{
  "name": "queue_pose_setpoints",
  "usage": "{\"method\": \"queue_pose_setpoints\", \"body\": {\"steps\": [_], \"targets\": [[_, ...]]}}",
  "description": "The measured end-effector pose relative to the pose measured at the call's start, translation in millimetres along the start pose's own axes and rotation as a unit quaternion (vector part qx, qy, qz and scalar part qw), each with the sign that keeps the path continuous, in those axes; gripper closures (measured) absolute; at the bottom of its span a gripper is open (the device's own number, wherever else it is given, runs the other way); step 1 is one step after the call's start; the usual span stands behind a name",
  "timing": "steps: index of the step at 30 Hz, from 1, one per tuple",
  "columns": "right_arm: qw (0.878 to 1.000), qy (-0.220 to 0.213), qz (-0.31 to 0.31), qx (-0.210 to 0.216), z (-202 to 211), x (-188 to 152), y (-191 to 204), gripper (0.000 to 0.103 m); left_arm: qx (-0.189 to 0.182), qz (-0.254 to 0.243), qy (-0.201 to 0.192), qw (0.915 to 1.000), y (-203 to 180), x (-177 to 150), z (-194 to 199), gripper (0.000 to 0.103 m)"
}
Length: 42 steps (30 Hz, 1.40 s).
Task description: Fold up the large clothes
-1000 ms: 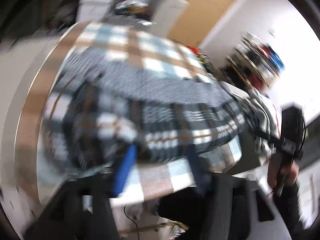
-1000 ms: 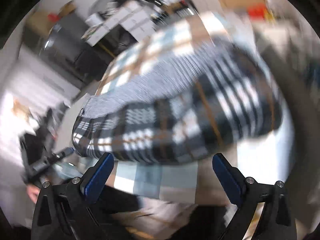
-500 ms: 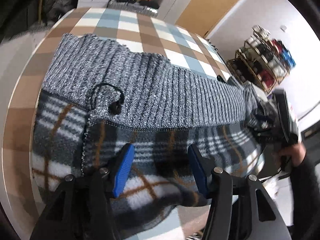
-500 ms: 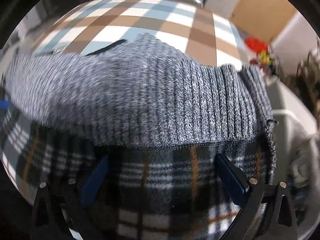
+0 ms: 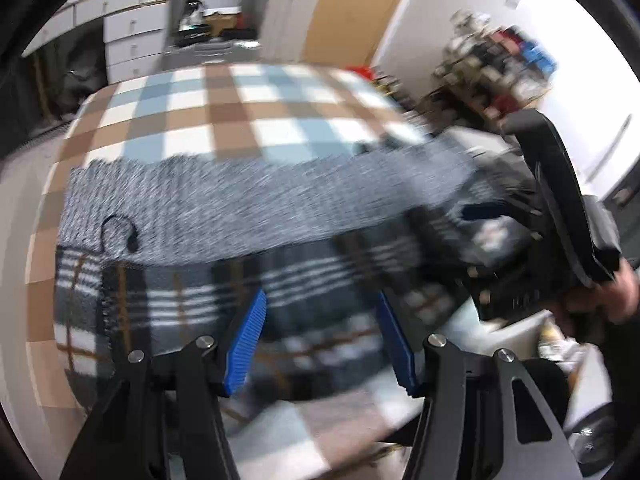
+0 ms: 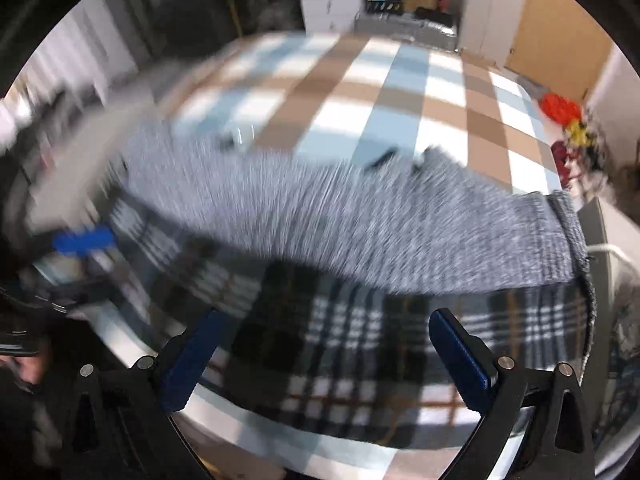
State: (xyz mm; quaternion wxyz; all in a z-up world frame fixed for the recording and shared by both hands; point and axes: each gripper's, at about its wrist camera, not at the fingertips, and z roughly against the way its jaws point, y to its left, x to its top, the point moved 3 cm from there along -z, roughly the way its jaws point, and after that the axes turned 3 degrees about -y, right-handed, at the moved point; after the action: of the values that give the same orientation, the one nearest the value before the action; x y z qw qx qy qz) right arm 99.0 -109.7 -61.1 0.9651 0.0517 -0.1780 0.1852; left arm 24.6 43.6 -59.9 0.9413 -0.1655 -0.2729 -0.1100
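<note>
Fingers of both the left gripper (image 5: 320, 340) and the right gripper (image 6: 324, 356) stand wide, holding nothing; the grey ribbed-knit, plaid-lined garment (image 5: 248, 208) lies once folded on the checked-cloth surface (image 5: 224, 112), more folds probably remaining.

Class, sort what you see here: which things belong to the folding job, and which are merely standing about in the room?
Job:
garment, grey knit over plaid fleece
left gripper, open
right gripper, open
checked table

Standing about:
white drawers
shelf of clutter
red and yellow items
</note>
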Motion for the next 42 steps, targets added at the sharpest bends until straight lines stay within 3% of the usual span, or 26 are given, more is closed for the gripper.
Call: {"method": "queue_pose_setpoints", "body": {"steps": [1,3,5,9,12,16,20,22,24,28,31,33,37,39,42], "targets": [[0.999,0.024,0.011,-0.03,-20.5,-4.7,3.2,0.0,0.012,0.01,0.012,0.9998,9.1,-3.7,-11.0,0.051],[0.998,0.034,0.001,-0.045,-43.8,-9.4,3.9,0.0,-0.003,0.04,0.019,0.999,28.2,-8.9,-24.7,0.051],[0.998,0.009,0.011,-0.053,-49.5,-11.6,3.4,0.0,-0.015,0.051,0.006,0.9986,39.4,-7.1,-22.2,0.051],[0.998,-0.005,-0.003,-0.063,-52.4,-10.2,5.9,0.0,0.005,0.021,0.004,0.9997,39.9,-5.4,-31.9,0.051],[0.999,-0.011,-0.002,-0.037,-44.5,-8.2,-1.0,0.0,-0.003,0.038,0.002,0.9993,40.3,-9.1,-18.0,0.051],[0.998,-0.049,-0.026,0.006,-0.6,-15.0,-19.1,0.0,0.007,0.042,-0.005,0.9991,51.7,-16.9,-2.1,0.051],[0.999,-0.03,-0.028,-0.017,2.7,-18.8,-44.2,0.0,0.0,0.053,0.005,0.9986,59.5,-16.5,-8.0,0.051],[0.997,-0.011,-0.034,-0.063,-3.9,-26.1,-58.3,0.0,0.002,0.056,0.007,0.9984,58.5,-15.4,-10.4,0.051],[0.997,0.013,-0.056,-0.053,-22.4,-33.2,-70.3,0.0,0.014,0.05,0.009,0.9986,54.7,-15.0,-11.9,0.051],[0.996,-0.009,-0.054,-0.074,-29.8,-35.0,-69.7,0.0,0.043,0.021,0.007,0.9988,46.1,-17.9,-11.8,0.051],[0.995,0.002,-0.054,-0.087,-25.8,-33.4,-65.2,0.0,0.033,0.025,0.001,0.9991,45.6,-15.9,-2.7,0.051],[0.994,0.018,-0.051,-0.091,-15.4,-22.9,-65.9,0.0,0.029,0.042,-0.024,0.9984,48.6,-9.3,15.0,0.051],[0.995,-0.062,-0.06,-0.056,28.9,2.9,-59.2,0.0,0.045,0.051,-0.083,0.9942,53.4,21.6,40.3,0.051],[0.995,-0.065,-0.045,-0.066,28.1,15.6,-54.7,0.0,0.041,0.073,-0.073,0.9938,63.9,32.9,31.0,0.051],[0.995,-0.026,-0.053,-0.075,-5.0,36.0,-59.1,0.0,0.053,0.106,-0.03,0.9925,83.4,35.0,1.1,0.051]]}}
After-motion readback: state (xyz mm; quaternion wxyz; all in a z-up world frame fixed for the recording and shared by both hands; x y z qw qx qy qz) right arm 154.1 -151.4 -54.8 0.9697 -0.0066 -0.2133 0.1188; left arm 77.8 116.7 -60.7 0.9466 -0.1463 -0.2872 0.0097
